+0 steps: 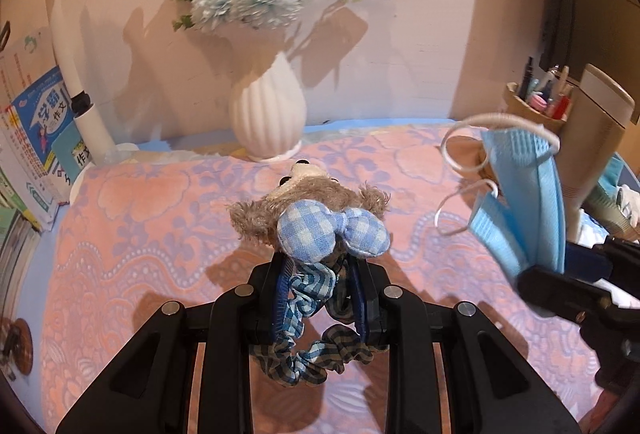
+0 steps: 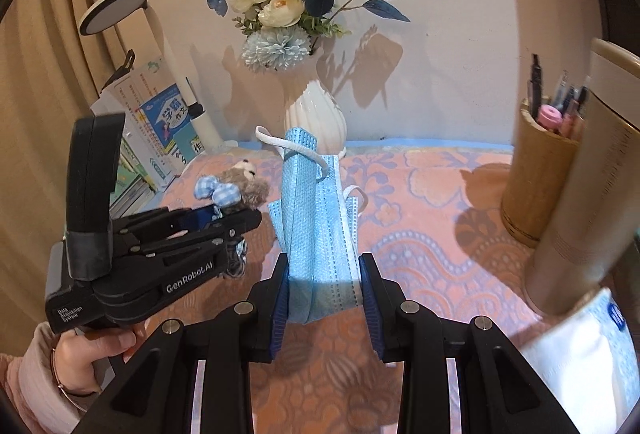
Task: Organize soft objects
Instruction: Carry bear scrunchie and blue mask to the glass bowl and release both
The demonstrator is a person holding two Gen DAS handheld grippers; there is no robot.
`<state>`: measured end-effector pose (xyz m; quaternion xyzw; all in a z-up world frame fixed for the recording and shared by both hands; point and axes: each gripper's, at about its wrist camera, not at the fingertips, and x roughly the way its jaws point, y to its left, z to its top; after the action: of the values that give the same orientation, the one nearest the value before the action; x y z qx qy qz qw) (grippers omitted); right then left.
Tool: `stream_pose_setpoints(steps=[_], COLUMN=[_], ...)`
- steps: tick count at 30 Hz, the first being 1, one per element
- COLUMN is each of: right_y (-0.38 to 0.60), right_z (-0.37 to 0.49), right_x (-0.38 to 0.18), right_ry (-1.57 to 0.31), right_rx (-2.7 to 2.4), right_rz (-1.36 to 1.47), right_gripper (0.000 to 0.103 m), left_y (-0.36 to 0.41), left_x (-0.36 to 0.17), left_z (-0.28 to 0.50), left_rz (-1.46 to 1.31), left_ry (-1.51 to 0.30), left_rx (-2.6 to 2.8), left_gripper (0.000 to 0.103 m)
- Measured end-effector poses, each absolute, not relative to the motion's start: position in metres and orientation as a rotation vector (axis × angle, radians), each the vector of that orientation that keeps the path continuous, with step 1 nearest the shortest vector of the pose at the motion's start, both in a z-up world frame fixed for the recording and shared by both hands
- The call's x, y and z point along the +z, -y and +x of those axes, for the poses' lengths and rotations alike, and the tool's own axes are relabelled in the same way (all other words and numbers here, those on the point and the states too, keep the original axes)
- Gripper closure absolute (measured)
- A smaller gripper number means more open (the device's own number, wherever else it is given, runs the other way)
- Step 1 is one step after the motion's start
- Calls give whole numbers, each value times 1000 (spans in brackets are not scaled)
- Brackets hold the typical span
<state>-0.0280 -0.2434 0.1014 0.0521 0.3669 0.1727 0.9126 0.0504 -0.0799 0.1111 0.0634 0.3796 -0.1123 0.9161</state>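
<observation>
Both soft items were carried clear of the desk point(image 2: 440, 194), judged to be in transit toward a sorting place not in view. The left hand-held gripper point(image 1: 320, 298) was closed narrowly on the plaid scrunchie point(image 1: 312, 314), near and in front of the white vase point(image 1: 267, 114); its bear charm point(image 1: 312, 210) (with a blue gingham bow) projected beyond the fingertips. The right hand-held gripper point(image 2: 324, 286) stood part-closed, its pads pinching the lower edge of the folded blue face mask point(image 2: 316, 218), upright in front of the vase, ear loops hanging loose.
</observation>
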Motion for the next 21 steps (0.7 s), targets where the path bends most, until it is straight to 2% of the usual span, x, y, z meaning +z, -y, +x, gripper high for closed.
stream_pose_setpoints(steps=[8,21], right_y=[278,408], right_z=[-61,-112], right_x=[110,143], right_ry=[-749,-682], right_rx=[342,130], right_rz=[140,246], right_gripper=[71,71], left_y=[118,240], left_x=[123,137], left_z=[24,-15], left_rz=[111,150], left_ry=[-789,-773], left_rx=[-344,-667], left_gripper=[79,79])
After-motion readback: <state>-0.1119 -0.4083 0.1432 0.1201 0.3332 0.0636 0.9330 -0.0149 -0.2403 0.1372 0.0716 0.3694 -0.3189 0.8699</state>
